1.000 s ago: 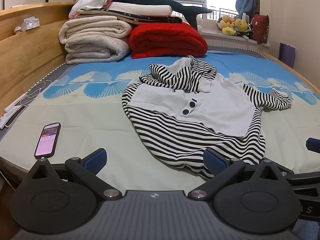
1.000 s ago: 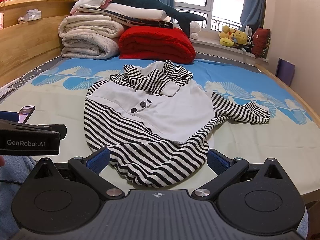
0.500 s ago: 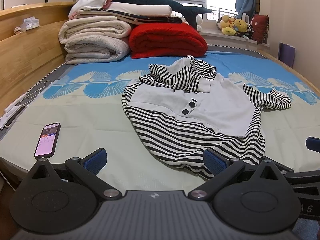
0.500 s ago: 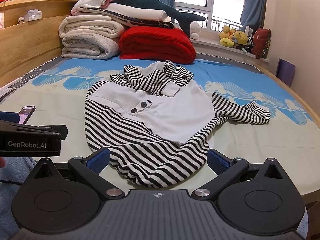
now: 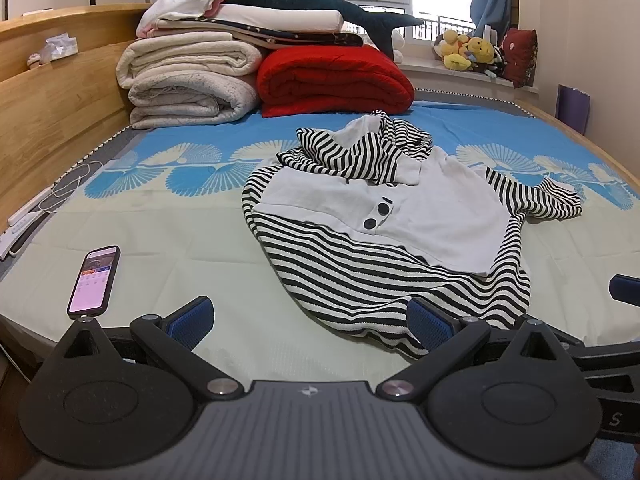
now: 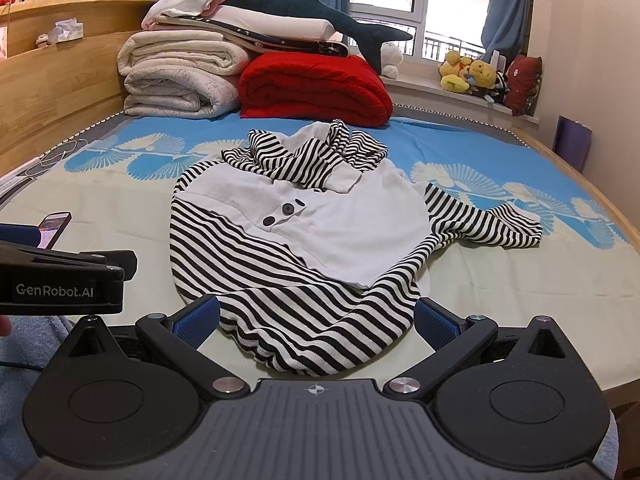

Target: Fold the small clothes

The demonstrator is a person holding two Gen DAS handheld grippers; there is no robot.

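left wrist view: the left tool [image 5: 310, 322] hangs with its jaws spread, empty; the striped top [image 5: 384, 232] lies on the bed [image 5: 160, 248] ahead and rightward, hem nearest.

right wrist view: the right tool [image 6: 316, 320], jaws apart, faces the hem [image 6: 316, 340] squarely, so it looks nearer; one sleeve [image 6: 484, 220] trails right, the other is hidden.

Bed [image 5: 168, 240] with top [image 5: 400, 216], phone [image 5: 94, 278], blankets [image 5: 188, 80]

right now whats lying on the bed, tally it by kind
striped garment: 1
phone: 1
red quilt: 1
cream rolled blankets: 2
shark plush: 1
Total: 6, leaving out the flat folded bedding under the shark, whose layers cannot be told apart.
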